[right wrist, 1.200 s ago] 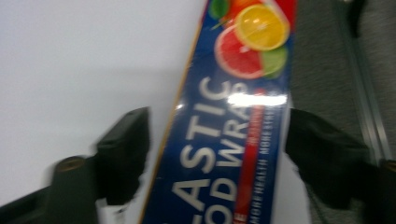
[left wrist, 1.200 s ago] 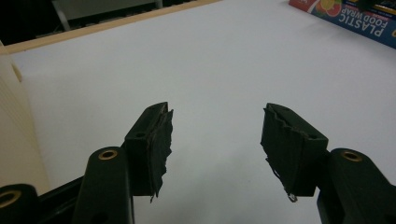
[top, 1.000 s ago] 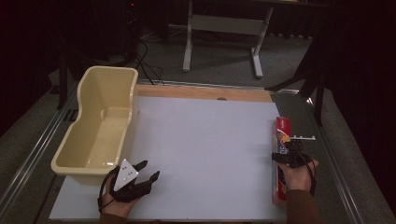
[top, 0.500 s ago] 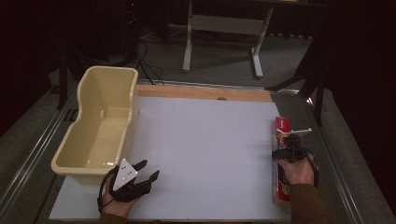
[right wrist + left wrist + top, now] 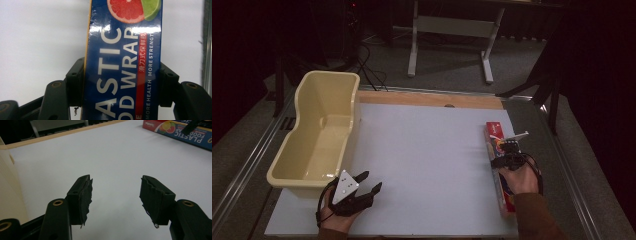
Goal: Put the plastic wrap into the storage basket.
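— Plastic wrap box [image 5: 500,165], where did we have it at that moment?

— Let's go from the left. Our left gripper [image 5: 368,183] sat low at the near left part of the white table [image 5: 427,150], with the grey three-cornered plate on top of it. Its jaws stood spread, with only bare table between them; in the left gripper view [image 5: 115,192] we saw that gap plainly. Just beside it, on its left and a little ahead, stood the cream tub [image 5: 319,135], upright, and we saw nothing in it.

— And the box from that gripper?

— Well apart, far across the table to its right; in the left gripper view [image 5: 180,131] it lay at the upper right corner, flat on the table.

— Then the right side?

— Our right gripper [image 5: 507,159] was over the box near the table's right edge, with our hand [image 5: 518,181] behind it. The box ran lengthwise, away from us, straight between that gripper's jaws. In the right gripper view [image 5: 122,82] the blue box [image 5: 122,57] filled the gap, one jaw against each long side.

— Were the jaws pinching it?

— They had just been closing, and both pads met the box's sides, so we read it as a grip on the box. The box lay flat on the table; we could not tell whether it was lifted at all.
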Tool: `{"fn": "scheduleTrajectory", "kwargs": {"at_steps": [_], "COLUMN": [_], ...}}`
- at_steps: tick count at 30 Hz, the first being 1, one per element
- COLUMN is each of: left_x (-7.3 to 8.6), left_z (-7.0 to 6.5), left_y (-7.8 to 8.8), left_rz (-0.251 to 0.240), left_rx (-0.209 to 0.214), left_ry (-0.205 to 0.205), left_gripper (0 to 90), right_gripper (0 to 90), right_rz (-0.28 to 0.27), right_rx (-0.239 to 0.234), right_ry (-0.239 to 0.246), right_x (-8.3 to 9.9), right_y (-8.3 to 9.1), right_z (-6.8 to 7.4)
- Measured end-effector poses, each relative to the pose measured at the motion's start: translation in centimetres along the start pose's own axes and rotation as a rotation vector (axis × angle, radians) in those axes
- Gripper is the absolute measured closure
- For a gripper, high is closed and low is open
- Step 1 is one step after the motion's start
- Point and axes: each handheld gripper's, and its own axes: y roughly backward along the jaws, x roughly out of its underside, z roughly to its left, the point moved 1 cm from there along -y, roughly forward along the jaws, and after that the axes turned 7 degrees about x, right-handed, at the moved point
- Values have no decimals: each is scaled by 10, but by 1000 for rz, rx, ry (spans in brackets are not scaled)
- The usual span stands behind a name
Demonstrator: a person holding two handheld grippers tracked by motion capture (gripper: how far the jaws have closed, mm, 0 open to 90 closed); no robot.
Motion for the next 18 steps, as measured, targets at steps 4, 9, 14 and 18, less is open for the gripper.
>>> {"fn": "scheduleTrajectory", "kwargs": {"at_steps": [4,9,14,18], "left_x": [0,0,0,-1], "left_z": [0,1,1,1], "left_y": [0,1,2,2], "left_rz": [-4,-6,-8,-9], "left_rx": [-1,-4,-4,-4], "left_ry": [1,0,1,1], "left_gripper": [425,426,426,426], "right_gripper": [390,391,392,393], "right_rz": [-2,-11,-10,-15], "right_rx": [-36,-53,-105,-137], "right_ry": [55,151,204,231], "right_x": [-8,-17,-27,-33], "right_y": [3,8,17,23], "right_z": [19,46,70,83]}}
